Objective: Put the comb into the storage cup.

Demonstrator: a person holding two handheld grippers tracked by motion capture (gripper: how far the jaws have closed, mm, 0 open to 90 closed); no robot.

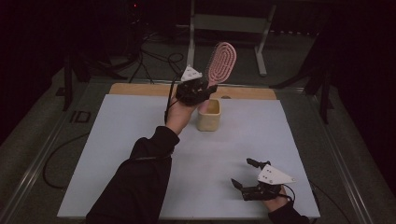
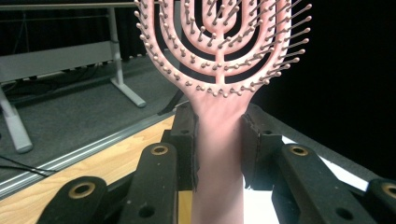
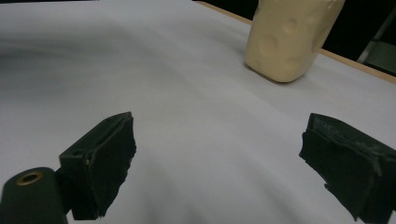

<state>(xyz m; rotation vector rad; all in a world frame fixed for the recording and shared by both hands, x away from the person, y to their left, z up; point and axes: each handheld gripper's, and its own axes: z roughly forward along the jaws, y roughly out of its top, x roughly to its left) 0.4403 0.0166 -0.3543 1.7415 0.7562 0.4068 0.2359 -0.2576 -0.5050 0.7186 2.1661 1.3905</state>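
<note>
While the left gripper (image 1: 205,88) pinched the brush (image 1: 221,62) by its handle above the cup (image 1: 208,115), a tilt risked tipping it — the right gripper (image 1: 243,173) lay spread, idle.

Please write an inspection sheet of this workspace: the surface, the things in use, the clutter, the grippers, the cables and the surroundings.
Surface: white sheet on a wooden table, whose far edge shows bare.
Job's things: pink hairbrush held up by its handle, head upward, above the cream cup; the cup stands upright on the sheet.
Clutter: nothing seen.
Grippers: left gripper shut on the hairbrush handle; right gripper low over the sheet at the near right, jaws open, nothing between them.
Cables: one trails from the left gripper; more lie on the floor behind the table.
Surroundings: dark room, grey metal frame beyond the table.
</note>
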